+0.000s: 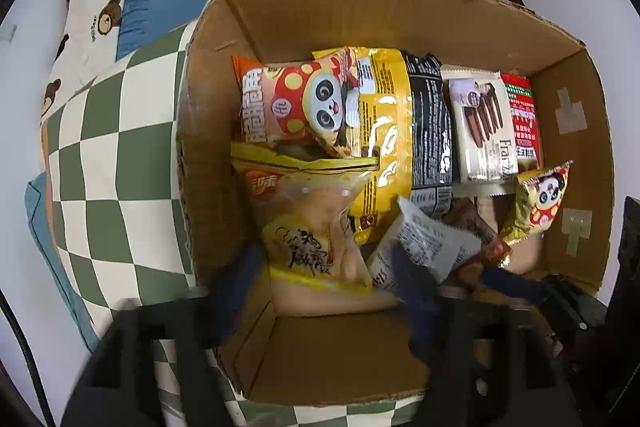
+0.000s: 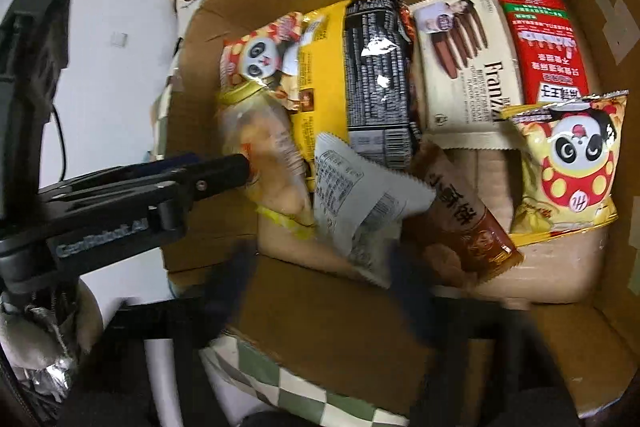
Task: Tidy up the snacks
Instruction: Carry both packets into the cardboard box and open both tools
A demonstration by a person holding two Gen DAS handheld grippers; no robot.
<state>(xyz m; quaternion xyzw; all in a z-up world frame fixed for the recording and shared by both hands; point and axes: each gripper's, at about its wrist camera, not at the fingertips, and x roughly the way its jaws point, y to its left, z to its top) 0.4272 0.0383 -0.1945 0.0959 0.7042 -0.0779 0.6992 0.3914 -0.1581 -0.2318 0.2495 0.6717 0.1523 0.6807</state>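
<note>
Snacks lie packed side by side in the cardboard box (image 1: 400, 7), filling mid-frame. Left gripper (image 1: 320, 267) straddles a clear yellow-trimmed bag (image 1: 316, 251), fingers apart. Right gripper (image 2: 316, 259) seems clamped on a white packet (image 2: 360, 203), though blurred.

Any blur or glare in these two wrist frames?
Left wrist: the near claw is smeared; the box bows from fisheye. Right wrist: glare on the black packet; its own claw is blurred.

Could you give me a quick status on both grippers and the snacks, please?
Left gripper open over clear yellow bag. Right gripper open around white packet. Box crowded.
</note>
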